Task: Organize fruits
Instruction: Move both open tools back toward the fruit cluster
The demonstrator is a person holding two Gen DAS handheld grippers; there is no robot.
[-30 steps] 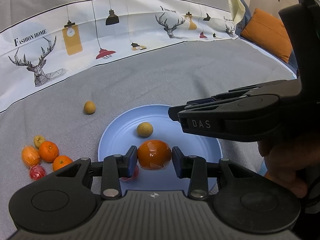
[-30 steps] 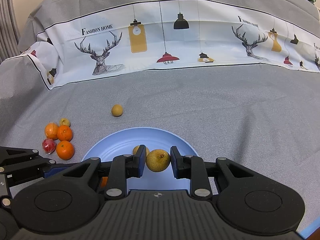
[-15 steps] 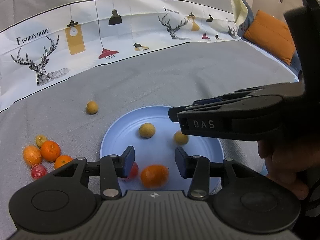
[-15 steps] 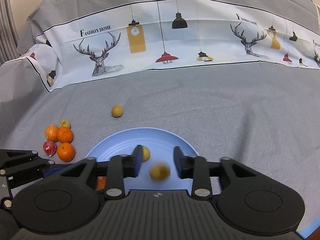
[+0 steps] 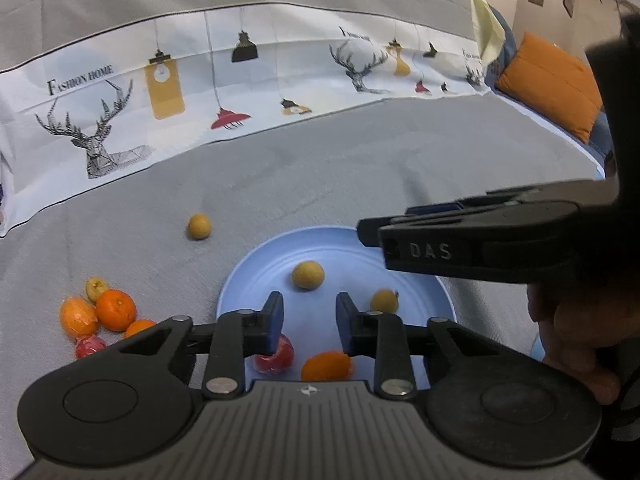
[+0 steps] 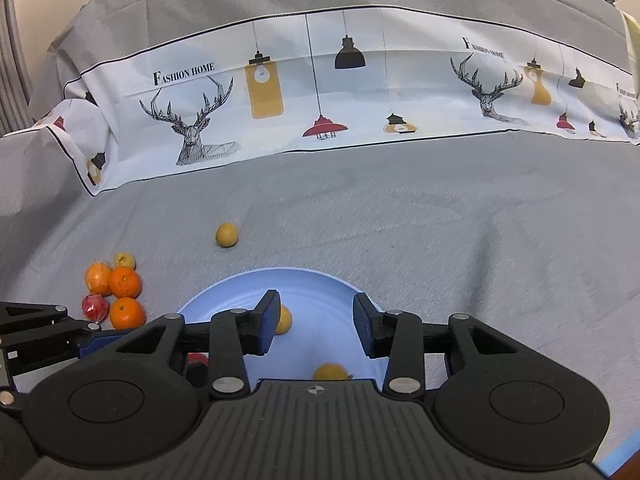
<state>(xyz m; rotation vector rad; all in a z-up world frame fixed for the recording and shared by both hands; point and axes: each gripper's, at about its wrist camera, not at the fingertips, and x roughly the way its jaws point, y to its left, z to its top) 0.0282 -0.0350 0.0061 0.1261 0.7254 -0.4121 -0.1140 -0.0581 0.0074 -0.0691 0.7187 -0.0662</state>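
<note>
Both fruits had dropped since a second earlier: the orange (image 5: 326,366) that the left gripper (image 5: 309,322) had clamped lay on the blue plate (image 5: 436,296), just beside a red fruit (image 5: 276,356), and the jaws stood apart with nothing between them. Likewise the right gripper (image 6: 315,322) had spread wide and empty, its yellow-brown fruit (image 6: 330,372) resting on the plate below, near the close rim. Another yellow-brown fruit (image 6: 283,319) sat farther back on the plate, partly behind the left finger. Off the plate, on the grey cloth (image 6: 440,220), one small yellow fruit (image 6: 227,234) lay alone, and a cluster of oranges (image 6: 120,292) with a red fruit waited to the left.
</note>
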